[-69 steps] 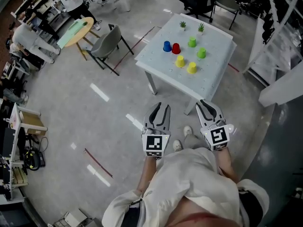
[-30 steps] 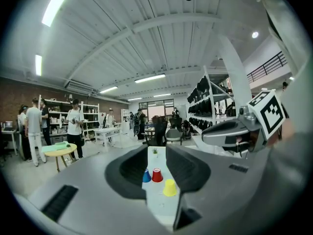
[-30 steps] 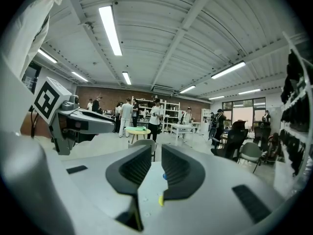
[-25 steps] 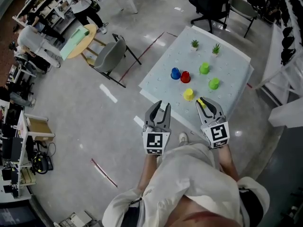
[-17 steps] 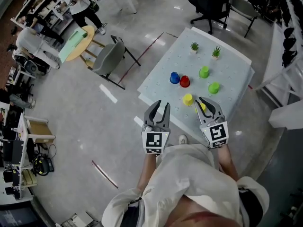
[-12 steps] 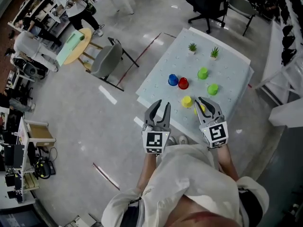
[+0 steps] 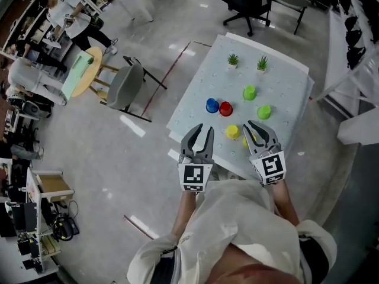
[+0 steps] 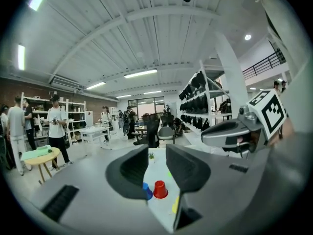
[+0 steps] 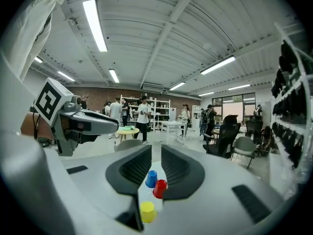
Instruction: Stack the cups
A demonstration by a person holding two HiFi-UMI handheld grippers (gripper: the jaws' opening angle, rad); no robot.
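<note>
Cups are all single, nothing stacked yet. The blue cup (image 7: 212, 105) and red cup (image 7: 225, 108) sit just beside each other mid-table, and the yellow cup (image 7: 233, 132) is nearest me. A second yellow cup (image 7: 244, 141) is mostly hidden behind my right gripper (image 7: 252, 125). The green cup (image 7: 249, 92) and other green cup (image 7: 264, 112) are further right, near each other but apart. All six stand on the white table (image 7: 284, 84), loosely paired by colour, so same-colour pairs look like the easy first stacks. Right gripper: fingers pressed together, nothing in them. Its own view lines up blue, red and yellow just past the jaws, so it's aimed at that cluster. Left gripper (image 7: 202, 129): fingers a narrow slit apart and empty, with red and blue showing through the gap. Both are held side by side, roughly level, over the near table edge, which reads as approach posture rather than a grab. Either one must spread much wider to fit round a cup. Not much is in the way: the two potted plants (image 7: 233, 59) sit at the far edge behind the cups. Red and blue are the tight spot, since a finger going between them could knock the neighbour. Off the table, a grey chair (image 7: 121, 87), a round table (image 7: 80, 70), a black office chair (image 7: 249, 2) and people (image 7: 74, 21) are all well apart.
</note>
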